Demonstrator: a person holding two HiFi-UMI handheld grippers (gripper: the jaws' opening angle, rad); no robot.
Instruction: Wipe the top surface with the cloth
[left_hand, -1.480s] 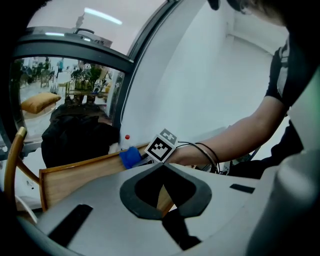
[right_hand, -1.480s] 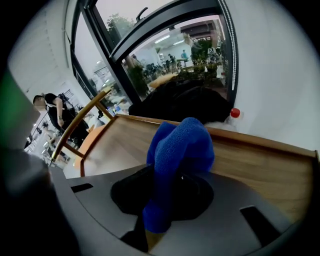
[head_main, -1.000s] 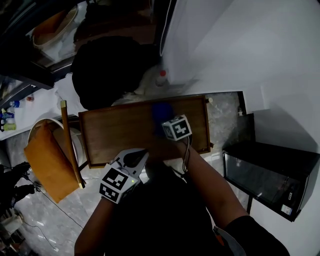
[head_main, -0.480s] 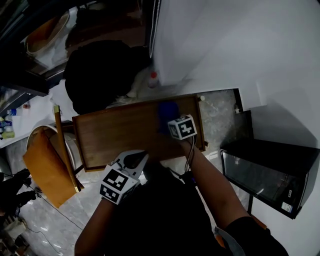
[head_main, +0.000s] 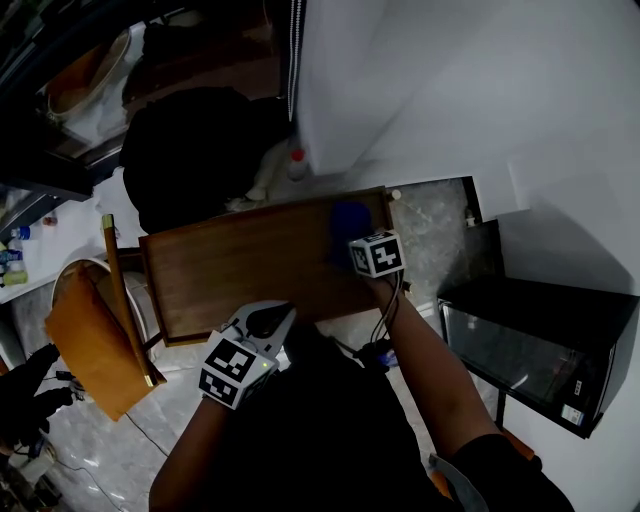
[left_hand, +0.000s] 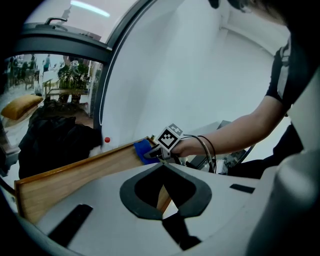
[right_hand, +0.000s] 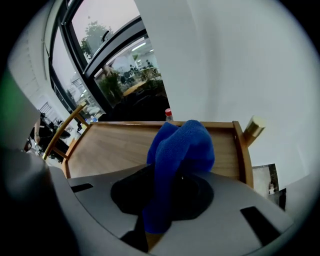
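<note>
The wooden top (head_main: 240, 268) with a raised rim lies below me in the head view. A blue cloth (head_main: 348, 221) rests on its far right part, near the right corner. My right gripper (head_main: 366, 243) is shut on the cloth (right_hand: 182, 145), which bunches up between its jaws over the wood (right_hand: 115, 147). My left gripper (head_main: 262, 322) hangs at the near edge of the top, off the wood, with its jaws together and nothing in them. From the left gripper view the cloth (left_hand: 142, 149) and the right gripper's marker cube (left_hand: 170, 138) show at the far end of the top (left_hand: 85, 172).
A black glass-fronted box (head_main: 530, 350) stands on the floor to the right. A chair with an orange seat (head_main: 85, 320) is at the left. A dark bag (head_main: 190, 150) and a red-capped bottle (head_main: 296, 160) sit behind the top, by the white wall. A brass knob (right_hand: 254, 127) caps the right corner.
My right gripper has slid the cloth to the right along the far part of the top, toward its right corner. The left gripper has stayed at the near edge.
</note>
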